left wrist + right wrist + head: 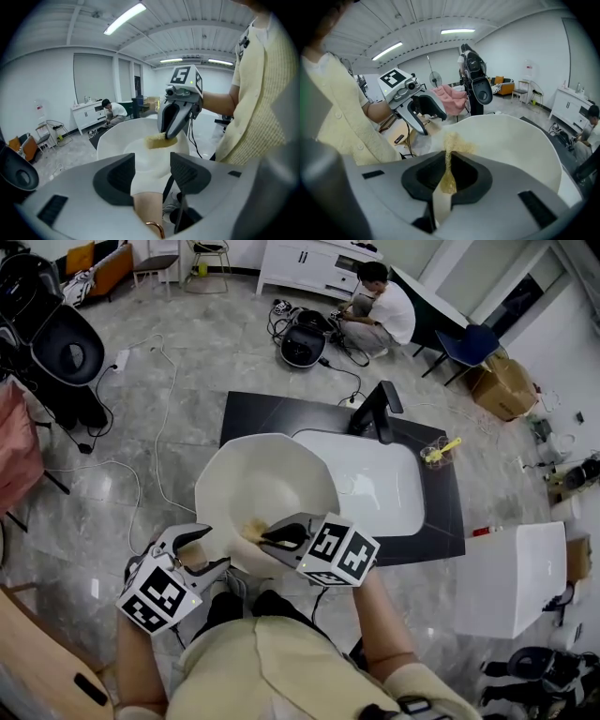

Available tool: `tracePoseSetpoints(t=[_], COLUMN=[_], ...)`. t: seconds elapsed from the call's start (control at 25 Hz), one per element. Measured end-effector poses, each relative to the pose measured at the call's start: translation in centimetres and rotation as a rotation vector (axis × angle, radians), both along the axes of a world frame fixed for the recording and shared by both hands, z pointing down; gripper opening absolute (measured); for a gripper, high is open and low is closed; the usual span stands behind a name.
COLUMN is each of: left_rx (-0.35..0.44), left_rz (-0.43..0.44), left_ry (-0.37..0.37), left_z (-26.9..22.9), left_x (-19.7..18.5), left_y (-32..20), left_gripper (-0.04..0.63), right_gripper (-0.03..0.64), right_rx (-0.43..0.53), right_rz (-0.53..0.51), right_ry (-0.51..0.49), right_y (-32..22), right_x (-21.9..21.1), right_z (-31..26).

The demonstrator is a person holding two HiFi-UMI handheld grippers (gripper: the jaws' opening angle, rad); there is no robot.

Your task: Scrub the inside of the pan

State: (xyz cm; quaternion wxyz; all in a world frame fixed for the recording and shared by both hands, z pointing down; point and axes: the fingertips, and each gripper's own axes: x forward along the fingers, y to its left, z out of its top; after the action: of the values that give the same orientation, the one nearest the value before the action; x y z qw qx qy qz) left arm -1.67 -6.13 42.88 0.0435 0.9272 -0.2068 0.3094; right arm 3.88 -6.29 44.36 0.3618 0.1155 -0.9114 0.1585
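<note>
**Pan** point(272, 486): cream-white with a faceted rim, lying over the near edge of a black counter point(253, 413), just beside a white sink point(389, 493). Whether it rests on the counter cannot be told.

**Handle** point(147, 206): tan, with a copper ring point(158, 229) at its end. The head view shows little of it.

**Left gripper** point(208, 551): jaws set wide, clamped on the handle.

**Right gripper** point(267, 536): jaws pinched on a yellow sponge point(253, 530), which is squeezed thin. The sponge's free end touches the pan's inner wall on the person's side.

**Markings**: black-and-white square patterns on each gripper's cube point(339, 554) are the only print that can be made out.

**Indistinct**: a clear jar point(437, 454) at the counter's right edge holds something yellow, too small to identify. A black faucet point(377, 411) stands behind the sink.
</note>
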Motion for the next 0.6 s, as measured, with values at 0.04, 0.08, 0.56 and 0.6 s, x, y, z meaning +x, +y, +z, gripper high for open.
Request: tracePoseSetpoints(t=[0.04,0.08,0.56,0.6], left_rx=[0.003,0.006,0.028,0.033], left_rz=[-0.022,-0.051,-0.308,-0.328], left_ry=[0.035,0.073,0.364,0.370], left_z=[-0.4,-1.0,-5.1,-5.1], left_x=[0.1,0.1,-0.3,-0.4], left_y=[-0.4,-0.8,-4.0,-4.2], left_gripper=[0.242,0.241,0.214,0.206], right_gripper=[0.048,0.048,0.048,0.048], right_rx=[0.015,0.031,0.178,0.184], right_rz=[0.017,0.037,0.273,0.292], right_ry=[-0.013,-0.027,-0.164,-0.175], right_y=[-0.2,-0.4,-3.1,-3.3], right_x=[0.1,0.2,2.0,2.1], right_z=[-0.3,-0.7,-3.4,-3.5])
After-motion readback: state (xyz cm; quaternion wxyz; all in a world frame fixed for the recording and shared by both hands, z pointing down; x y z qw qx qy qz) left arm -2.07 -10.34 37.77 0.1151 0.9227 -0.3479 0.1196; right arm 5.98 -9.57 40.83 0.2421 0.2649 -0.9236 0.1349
